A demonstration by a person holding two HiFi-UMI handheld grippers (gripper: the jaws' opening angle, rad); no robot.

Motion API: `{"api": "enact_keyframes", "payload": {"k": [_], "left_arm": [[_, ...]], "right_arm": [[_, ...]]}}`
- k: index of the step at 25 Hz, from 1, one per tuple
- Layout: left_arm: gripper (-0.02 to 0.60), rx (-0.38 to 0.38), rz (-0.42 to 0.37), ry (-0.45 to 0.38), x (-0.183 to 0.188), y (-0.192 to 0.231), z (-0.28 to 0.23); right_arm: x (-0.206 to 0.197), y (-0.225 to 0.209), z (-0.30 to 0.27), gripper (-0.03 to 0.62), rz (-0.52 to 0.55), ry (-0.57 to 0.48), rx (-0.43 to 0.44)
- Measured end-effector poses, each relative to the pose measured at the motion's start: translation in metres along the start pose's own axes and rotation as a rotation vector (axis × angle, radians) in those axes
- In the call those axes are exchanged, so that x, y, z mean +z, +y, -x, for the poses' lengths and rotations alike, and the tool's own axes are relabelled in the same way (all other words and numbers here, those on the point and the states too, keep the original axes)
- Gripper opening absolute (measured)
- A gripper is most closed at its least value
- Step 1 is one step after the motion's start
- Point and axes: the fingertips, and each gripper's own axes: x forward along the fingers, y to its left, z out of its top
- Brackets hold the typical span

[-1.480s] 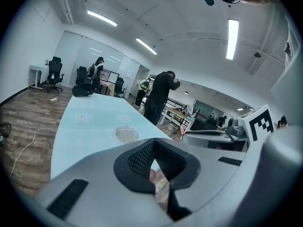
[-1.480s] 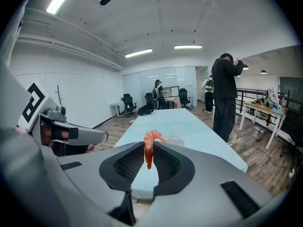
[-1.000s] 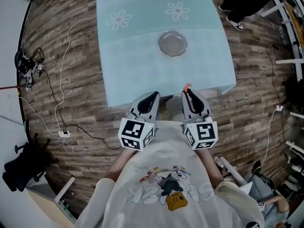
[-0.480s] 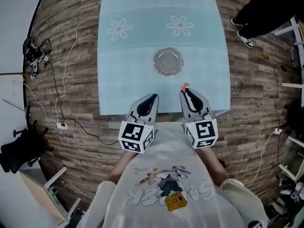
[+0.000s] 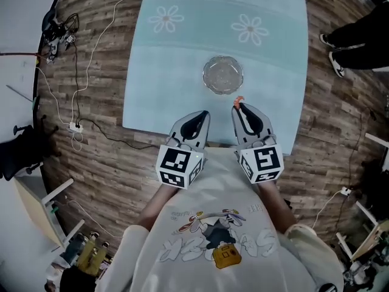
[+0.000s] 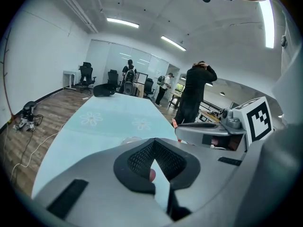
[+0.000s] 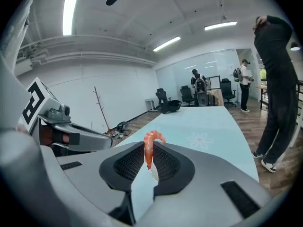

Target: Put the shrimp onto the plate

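**Orange shrimp held in right claw, short of the plate**

- Shrimp (image 7: 150, 150): pinched upright between the tips of the right gripper (image 5: 241, 107), curled end standing above them. It sits just on the person's side of the plate (image 5: 222, 75), not touching it.
- Right gripper: jaws closed on the shrimp.
- Left gripper (image 5: 200, 115): jaws drawn together, nothing between them. It lies left of the right gripper and farther from the plate.
- Plate: clear glass with a scalloped rim, resting on the pale blue tablecloth (image 5: 182, 72).
- Flower prints (image 5: 165, 19): two, on the cloth beyond the plate.
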Motion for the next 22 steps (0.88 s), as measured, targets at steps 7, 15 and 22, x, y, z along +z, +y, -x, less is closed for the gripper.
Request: {"api": "enact_keyframes", "payload": {"k": [7, 15, 22], "left_arm": [[0.008, 0.07, 0.041, 0.014, -0.004, 0.004, -0.013], [0.008, 0.092, 0.063, 0.03, -0.009, 0.021, -0.029], [0.008, 0.076, 0.084, 0.062, -0.017, 0.034, -0.047]], "right_arm": [[-0.006, -0.009, -0.017, 0.075, 0.034, 0.05, 0.084], [-0.014, -0.01, -0.04, 0.075, 0.058, 0.074, 0.103], [-0.021, -0.018, -0.059, 0.075, 0.076, 0.113, 0.082]]}}
